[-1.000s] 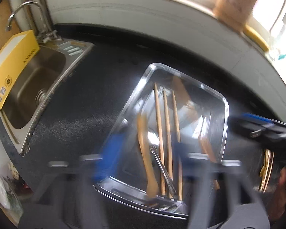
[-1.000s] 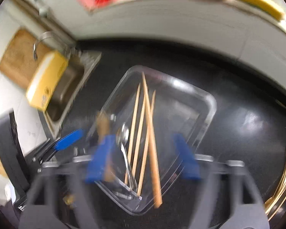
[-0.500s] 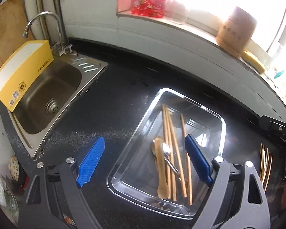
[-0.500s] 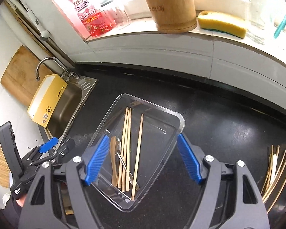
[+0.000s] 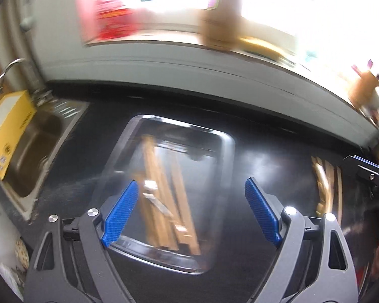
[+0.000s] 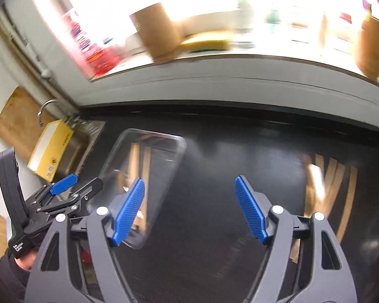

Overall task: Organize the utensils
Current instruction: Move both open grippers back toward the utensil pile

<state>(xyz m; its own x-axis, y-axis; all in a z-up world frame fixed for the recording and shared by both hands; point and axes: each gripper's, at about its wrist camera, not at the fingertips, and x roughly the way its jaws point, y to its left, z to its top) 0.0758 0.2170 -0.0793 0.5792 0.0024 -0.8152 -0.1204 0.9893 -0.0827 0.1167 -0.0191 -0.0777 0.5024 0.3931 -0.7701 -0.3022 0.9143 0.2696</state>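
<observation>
Black kitchen counter [image 6: 214,151]: loose pile of wooden chopsticks [image 6: 328,184] lies right of the empty, wide-spread right gripper [image 6: 189,207], lengthwise away from it; it's nearer than the left gripper [image 5: 192,209], also wide, empty.

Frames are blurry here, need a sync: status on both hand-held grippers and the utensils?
Left hand-held gripper open, empty, over clear tray. Right hand-held gripper open, empty, above bare counter. Loose utensils lie to its right; nothing in the way.

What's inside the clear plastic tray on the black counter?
The clear plastic tray holds wooden chopsticks and something metallic, blurred. The left tool's pad covers its near corner.
</observation>
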